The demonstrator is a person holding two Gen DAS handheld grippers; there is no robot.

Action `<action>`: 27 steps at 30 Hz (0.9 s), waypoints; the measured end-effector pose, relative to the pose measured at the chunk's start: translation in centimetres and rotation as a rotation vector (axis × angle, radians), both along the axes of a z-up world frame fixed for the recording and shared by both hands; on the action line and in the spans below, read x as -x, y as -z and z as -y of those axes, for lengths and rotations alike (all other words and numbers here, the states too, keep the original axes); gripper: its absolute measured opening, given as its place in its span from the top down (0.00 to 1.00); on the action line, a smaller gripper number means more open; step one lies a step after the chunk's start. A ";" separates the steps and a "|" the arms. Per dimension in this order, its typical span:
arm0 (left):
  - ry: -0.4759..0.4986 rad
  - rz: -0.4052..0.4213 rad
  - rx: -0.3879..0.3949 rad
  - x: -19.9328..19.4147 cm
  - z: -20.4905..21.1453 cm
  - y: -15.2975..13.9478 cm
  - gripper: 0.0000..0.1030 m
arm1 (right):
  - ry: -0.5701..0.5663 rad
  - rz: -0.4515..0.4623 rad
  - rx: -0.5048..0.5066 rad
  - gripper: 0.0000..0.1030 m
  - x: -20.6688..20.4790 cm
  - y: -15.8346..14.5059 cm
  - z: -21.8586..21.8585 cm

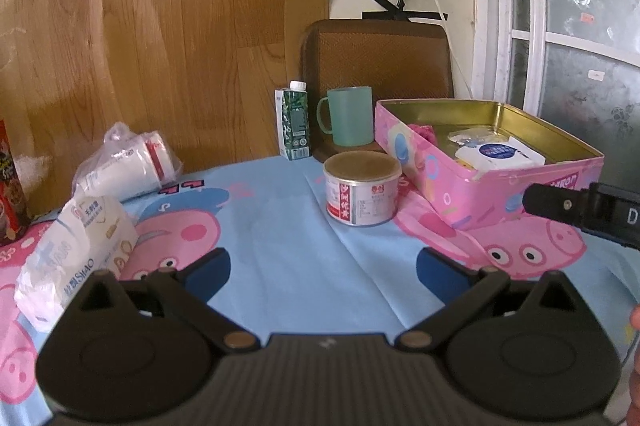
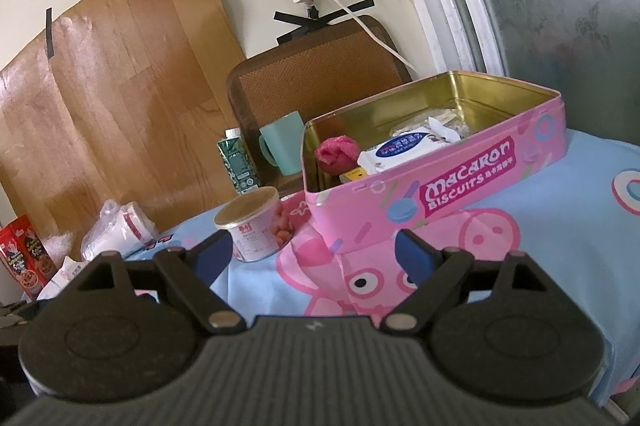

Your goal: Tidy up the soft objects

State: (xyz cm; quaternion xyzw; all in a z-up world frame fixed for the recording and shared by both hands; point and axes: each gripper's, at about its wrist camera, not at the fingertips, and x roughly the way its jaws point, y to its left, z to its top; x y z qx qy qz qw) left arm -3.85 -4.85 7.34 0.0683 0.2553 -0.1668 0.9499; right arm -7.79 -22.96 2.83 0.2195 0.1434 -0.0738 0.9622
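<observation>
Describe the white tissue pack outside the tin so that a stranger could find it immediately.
Start from the pink biscuit tin and cross the blue cartoon cloth to the opposite edge. The tissue pack lies there, nearer the camera than the bagged cups; only it is soft, crinkled, blue-printed.

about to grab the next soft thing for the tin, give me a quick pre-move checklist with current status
1. Left gripper open, nothing between its fingers: ok.
2. Right gripper open and empty: ok.
3. Pink tin lid off, open top facing up: ok.
4. Room left in the tin beside the wipes pack and pink soft ball: ok, gold floor shows at the far end.
5. Next soft item in reach: white tissue pack lies on the cloth beside the left gripper, untouched: ok.
6. Path to the tin: round can stands right in front of the tin's near corner: not ok, steer around it.
</observation>
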 end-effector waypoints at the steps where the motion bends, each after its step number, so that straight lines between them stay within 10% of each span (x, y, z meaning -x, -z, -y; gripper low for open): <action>1: 0.004 -0.002 -0.005 0.0 0.1 0.0 0.00 | -0.001 0.001 0.001 0.12 0.0 0.0 0.0; 27: 0.012 -0.013 -0.067 0.5 1.1 0.0 0.00 | 0.005 -0.003 -0.010 0.12 0.2 0.3 0.5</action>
